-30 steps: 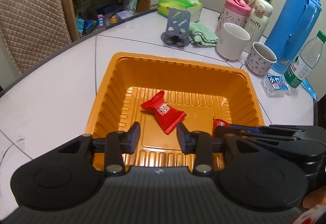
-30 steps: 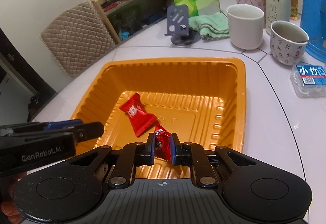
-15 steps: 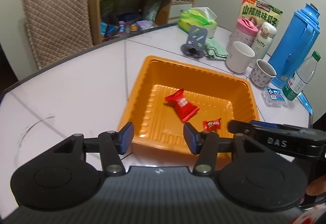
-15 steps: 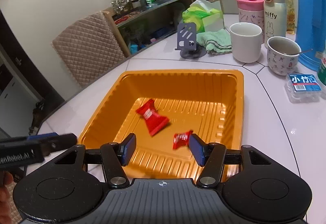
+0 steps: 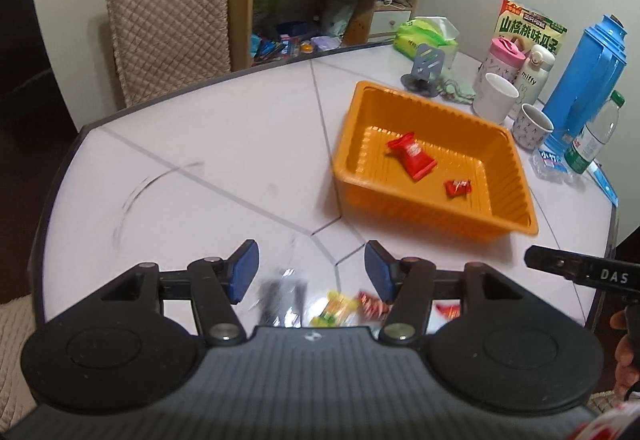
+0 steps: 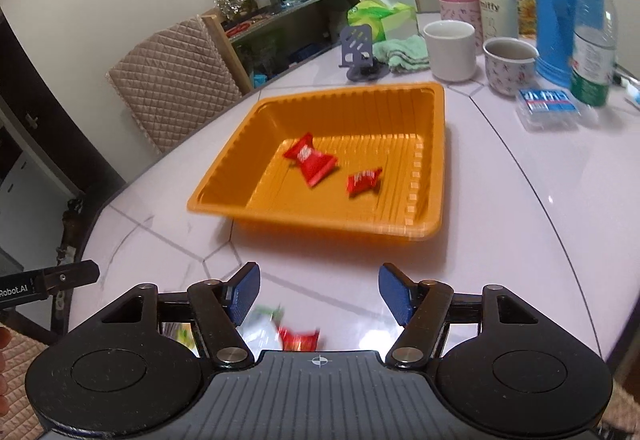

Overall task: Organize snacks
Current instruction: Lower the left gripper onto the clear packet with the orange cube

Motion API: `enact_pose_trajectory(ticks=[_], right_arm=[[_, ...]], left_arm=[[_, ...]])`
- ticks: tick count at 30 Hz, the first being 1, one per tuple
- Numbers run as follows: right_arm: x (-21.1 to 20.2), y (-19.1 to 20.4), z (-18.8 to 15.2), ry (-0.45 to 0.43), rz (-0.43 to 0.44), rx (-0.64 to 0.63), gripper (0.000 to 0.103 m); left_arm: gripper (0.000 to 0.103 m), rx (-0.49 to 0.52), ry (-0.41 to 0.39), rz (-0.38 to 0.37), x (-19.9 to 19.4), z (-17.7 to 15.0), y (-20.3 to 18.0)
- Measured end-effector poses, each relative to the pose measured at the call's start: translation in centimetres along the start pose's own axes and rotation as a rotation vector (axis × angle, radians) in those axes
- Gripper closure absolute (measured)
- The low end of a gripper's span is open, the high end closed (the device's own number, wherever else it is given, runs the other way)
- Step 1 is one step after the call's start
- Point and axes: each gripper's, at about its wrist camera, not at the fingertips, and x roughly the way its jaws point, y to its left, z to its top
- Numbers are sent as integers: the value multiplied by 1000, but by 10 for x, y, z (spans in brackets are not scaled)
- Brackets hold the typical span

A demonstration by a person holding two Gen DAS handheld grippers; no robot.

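Observation:
An orange tray (image 5: pixel 424 208) (image 6: pixel 224 200) holds a large red snack packet (image 5: pixel 412 155) (image 6: pixel 311 159) and a small red candy (image 5: pixel 458 187) (image 6: pixel 363 180). My left gripper (image 5: pixel 311 264) is pulled back from the tray over the white table, jaws opening, nothing between them. Blurred loose snacks lie near the table's front edge below it: a dark packet (image 5: pixel 282 298), a yellow-green one (image 5: pixel 336 307), a red one (image 5: pixel 372 305). My right gripper (image 6: pixel 319 286) hangs short of the tray, jaws opening and empty, above a white packet (image 6: pixel 260 332) and a red candy (image 6: pixel 300 338).
At the back right stand a white mug (image 5: pixel 494 102) (image 6: pixel 450 48), a patterned cup (image 5: pixel 532 126), a blue thermos (image 5: pixel 586 76), a water bottle (image 6: pixel 594 36), a phone stand (image 5: pixel 424 70) and a tissue pack (image 6: pixel 380 14). A padded chair (image 5: pixel 168 20) sits behind the table.
The right gripper let the small red candy fall into the tray and opened. Both grippers drew back from the tray toward the table's front edge, and the left opened wider.

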Motion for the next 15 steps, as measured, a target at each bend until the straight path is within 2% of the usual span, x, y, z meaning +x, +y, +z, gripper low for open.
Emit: enact_pose_trajectory(ticks=[6, 15], right_arm=[[-19, 15, -31, 15, -14, 12, 36], [-26, 35, -69, 50, -24, 28, 36]], left_arm=[[48, -1, 14, -3, -20, -25, 19], [48, 0, 40, -27, -31, -55, 36]])
